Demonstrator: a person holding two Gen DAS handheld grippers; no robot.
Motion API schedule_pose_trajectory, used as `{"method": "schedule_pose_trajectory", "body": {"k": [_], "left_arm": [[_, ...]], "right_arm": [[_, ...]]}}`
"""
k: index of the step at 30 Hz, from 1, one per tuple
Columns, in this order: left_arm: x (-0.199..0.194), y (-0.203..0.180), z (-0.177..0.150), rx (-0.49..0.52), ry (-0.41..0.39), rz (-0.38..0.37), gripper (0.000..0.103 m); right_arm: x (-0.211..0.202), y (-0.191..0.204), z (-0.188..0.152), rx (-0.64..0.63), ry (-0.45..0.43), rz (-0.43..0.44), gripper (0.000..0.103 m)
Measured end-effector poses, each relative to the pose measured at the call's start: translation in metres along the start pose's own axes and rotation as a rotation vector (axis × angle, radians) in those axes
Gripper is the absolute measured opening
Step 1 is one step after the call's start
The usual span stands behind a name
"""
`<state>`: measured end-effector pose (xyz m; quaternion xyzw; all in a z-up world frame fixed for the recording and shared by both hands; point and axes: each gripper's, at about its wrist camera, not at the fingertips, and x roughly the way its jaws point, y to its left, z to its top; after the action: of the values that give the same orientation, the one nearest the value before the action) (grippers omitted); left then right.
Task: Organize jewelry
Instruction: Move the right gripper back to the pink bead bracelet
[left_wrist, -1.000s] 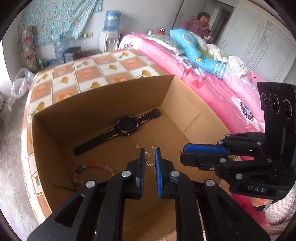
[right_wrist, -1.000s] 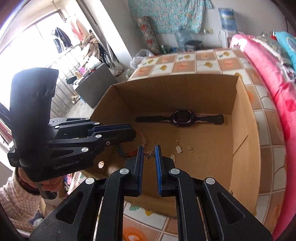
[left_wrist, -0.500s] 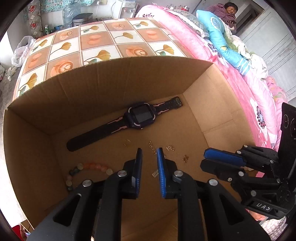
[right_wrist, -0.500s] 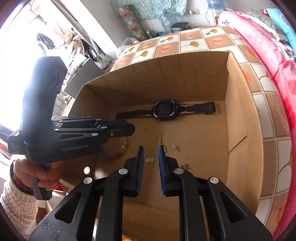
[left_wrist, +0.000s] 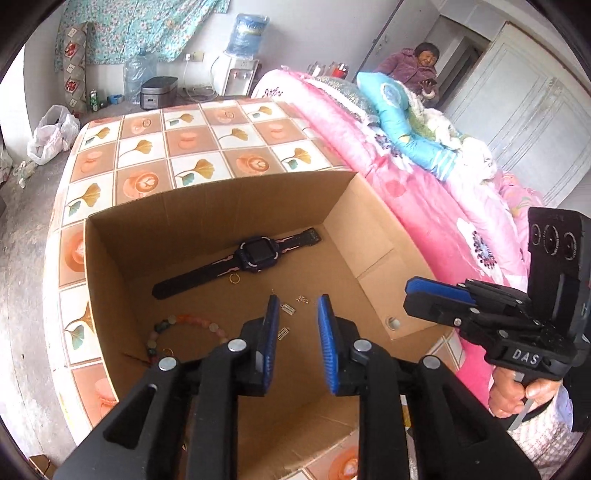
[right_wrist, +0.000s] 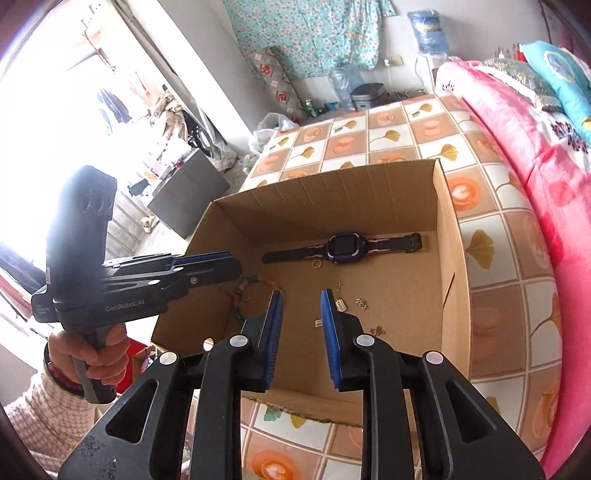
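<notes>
Cardboard box (left_wrist: 229, 206) on bed holds watch (left_wrist: 255, 254); both tools (left_wrist: 297, 314) (right_wrist: 301, 310) just parting, empty.

"DAS" on right claw (left_wrist: 436, 295); "GenRobot.AI" on left claw (right_wrist: 207, 266).

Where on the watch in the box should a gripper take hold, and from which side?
Probably the watch case: it stands proud while the straps lie flat on the cardboard box floor. Come from above, fingers straddling the case across its width, clear of the small ring beside it.
</notes>
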<state>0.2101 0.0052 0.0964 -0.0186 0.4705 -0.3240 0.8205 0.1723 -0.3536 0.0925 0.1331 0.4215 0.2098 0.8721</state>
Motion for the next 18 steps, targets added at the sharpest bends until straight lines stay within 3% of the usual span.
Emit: {"method": "schedule_pose_trajectory", "body": {"k": [3, 5, 8, 13, 15, 18], "left_arm": [[-0.036, -0.017, -0.027, 0.094, -0.13, 0.002, 0.027], [-0.056, -0.028, -0.054, 0.164, -0.205, -0.004, 0.039], [-0.07, -0.035, -0.089, 0.191, -0.24, -0.027, 0.046], [-0.065, -0.039, -0.134, 0.121, -0.204, -0.064, 0.062], [-0.053, -0.042, -0.147, 0.116, -0.165, -0.04, 0.071], [-0.027, -0.048, -0.16, 0.117, -0.079, 0.047, 0.075]], "right_arm": [[-0.021, -0.001, -0.014, -0.017, -0.061, 0.011, 0.023], [-0.034, -0.001, -0.029, -0.024, -0.097, 0.014, 0.023], [-0.045, -0.004, -0.042, -0.029, -0.137, -0.008, 0.023], [-0.051, -0.005, -0.069, -0.006, -0.144, -0.026, 0.029], [-0.046, -0.007, -0.077, 0.011, -0.122, -0.022, 0.03], [-0.028, -0.006, -0.088, 0.015, -0.064, -0.064, 0.03]]}}
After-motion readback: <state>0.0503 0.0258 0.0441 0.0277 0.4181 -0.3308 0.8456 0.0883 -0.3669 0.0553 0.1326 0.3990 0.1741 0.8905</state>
